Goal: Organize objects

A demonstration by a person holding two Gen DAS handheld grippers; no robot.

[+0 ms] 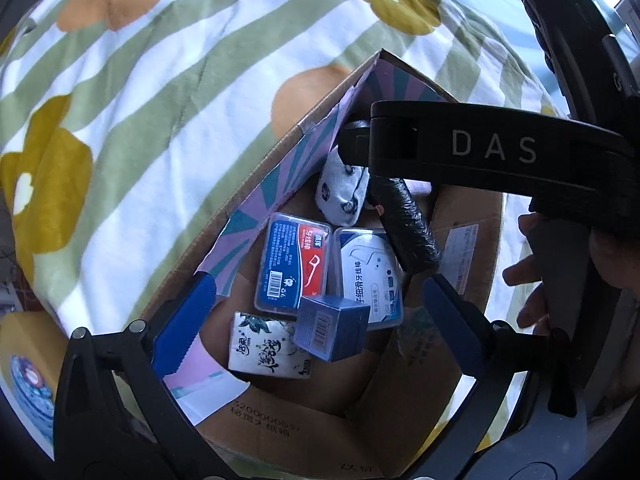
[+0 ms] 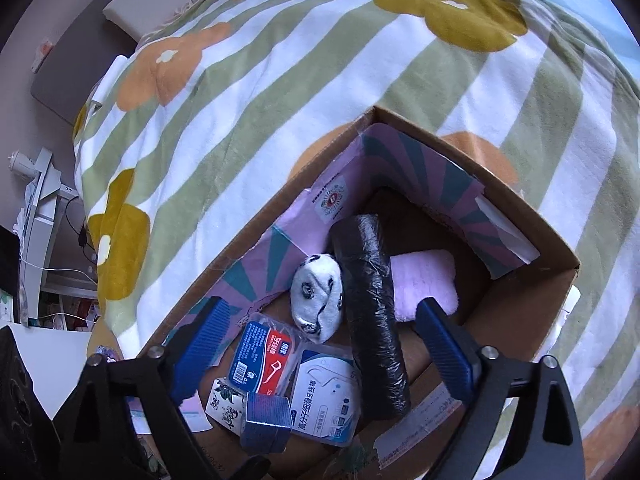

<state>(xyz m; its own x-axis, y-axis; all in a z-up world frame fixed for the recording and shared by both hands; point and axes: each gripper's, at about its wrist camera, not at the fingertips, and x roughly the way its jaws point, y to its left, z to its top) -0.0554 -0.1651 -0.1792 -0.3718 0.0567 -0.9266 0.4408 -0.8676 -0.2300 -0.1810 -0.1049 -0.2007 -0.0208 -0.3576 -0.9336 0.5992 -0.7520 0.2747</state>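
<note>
box: open brown cardboard box [image 2: 532, 312] on the flower-striped blanket [image 2: 280, 92], holding the items.
left gripper [image 1: 320, 312]: jaws wide, empty, above small blue cube box [image 1: 332, 326].
right gripper [image 2: 324, 344]: jaws wide, empty, over black plastic-wrapped roll [image 2: 372, 316].
advice: probably descend straight, clear of the cardboard walls.

Left gripper [image 1: 320, 316] and right gripper [image 2: 320, 350] — both agape.

Bed covered by soft blanket [image 2: 280, 128], white with green stripes and mustard and orange flower print. Left of bed in right wrist view: grey floor, flat grey rectangular mat [image 2: 60, 76], white pillow-like pad [image 2: 140, 12] at top. White frame stand [image 2: 38, 200] with trailing cables [image 2: 76, 220] beside bed edge. White bench corner [image 2: 52, 356] lower left.
</note>
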